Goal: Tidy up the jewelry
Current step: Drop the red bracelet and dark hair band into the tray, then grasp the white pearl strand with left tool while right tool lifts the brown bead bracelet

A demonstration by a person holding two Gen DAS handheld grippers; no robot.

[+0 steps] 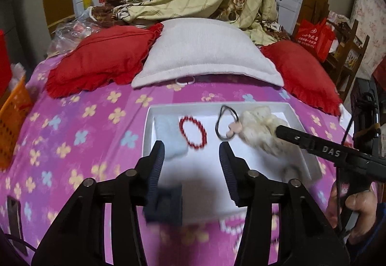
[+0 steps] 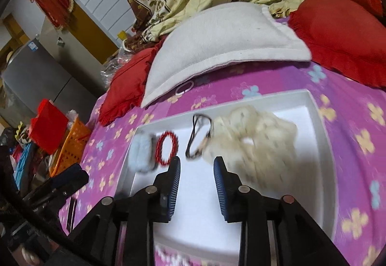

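A white tray (image 1: 149,126) lies on the pink flowered bedsheet. From left to right it holds a pale blue fluffy piece (image 1: 168,135), a red bead bracelet (image 1: 193,132), a black hair tie (image 1: 226,126) with a pink charm, and a cream fluffy scrunchie (image 1: 260,128). My left gripper (image 1: 191,155) hovers open over the tray's near half, nothing between its fingers. My right gripper (image 2: 196,165) is open too, over the tray (image 2: 313,106), with the bracelet (image 2: 166,147), hair tie (image 2: 197,138) and scrunchie (image 2: 253,133) just beyond its tips. Its tip (image 1: 281,130) reaches the scrunchie's right side.
A white hair ring (image 1: 184,81) lies half under the grey-white pillow (image 1: 207,53). Red cushions (image 1: 101,58) flank the pillow, and a flowered quilt is piled behind. An orange basket (image 2: 72,145) stands left of the bed. A person's hand (image 1: 354,208) holds the right gripper.
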